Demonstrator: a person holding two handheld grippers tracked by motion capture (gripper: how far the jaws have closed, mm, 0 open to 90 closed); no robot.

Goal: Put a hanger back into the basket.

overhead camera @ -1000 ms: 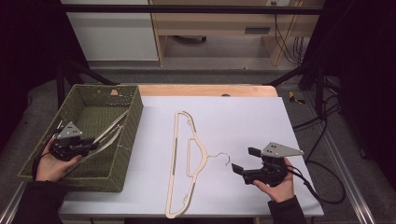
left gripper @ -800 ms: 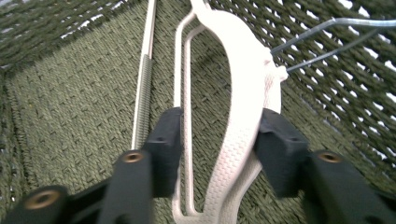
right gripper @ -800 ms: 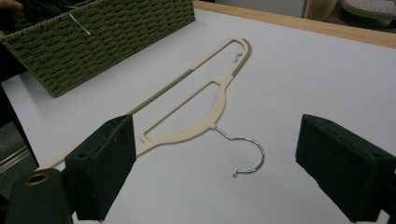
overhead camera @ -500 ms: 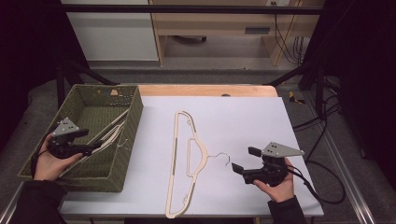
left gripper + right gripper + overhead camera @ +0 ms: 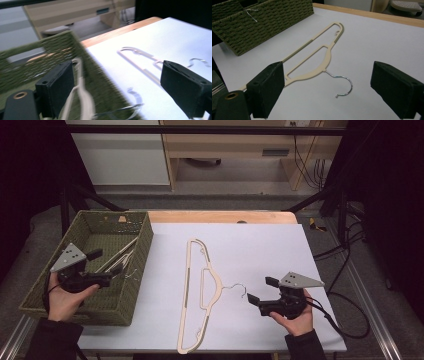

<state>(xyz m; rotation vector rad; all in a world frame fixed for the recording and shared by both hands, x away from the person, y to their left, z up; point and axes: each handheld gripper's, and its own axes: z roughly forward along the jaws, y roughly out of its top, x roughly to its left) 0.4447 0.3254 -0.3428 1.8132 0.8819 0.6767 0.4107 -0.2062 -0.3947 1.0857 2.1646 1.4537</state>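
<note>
Lying flat on the white table (image 5: 280, 245), a cream hanger (image 5: 200, 295) is seen to the right of the green woven basket (image 5: 142, 245), its metal hook (image 5: 239, 288) turned away from the basket. More hangers (image 5: 117, 257) are kept inside the basket, leaning against its right wall. The left gripper (image 5: 102, 267) is held over the basket's near half; its jaws have just been opening and are now spread wide, and nothing is clamped, although a pale hanger arm (image 5: 83, 100) is seen just beside its left pad (image 5: 56, 87) in the left gripper view. The right gripper (image 5: 261, 292) is held well to the right of the basket, close to the hook and apart from it. Its jaws are spread wide with nothing between them, and the hook (image 5: 343, 83) is framed between its pads (image 5: 265, 87) in the right gripper view.
</note>
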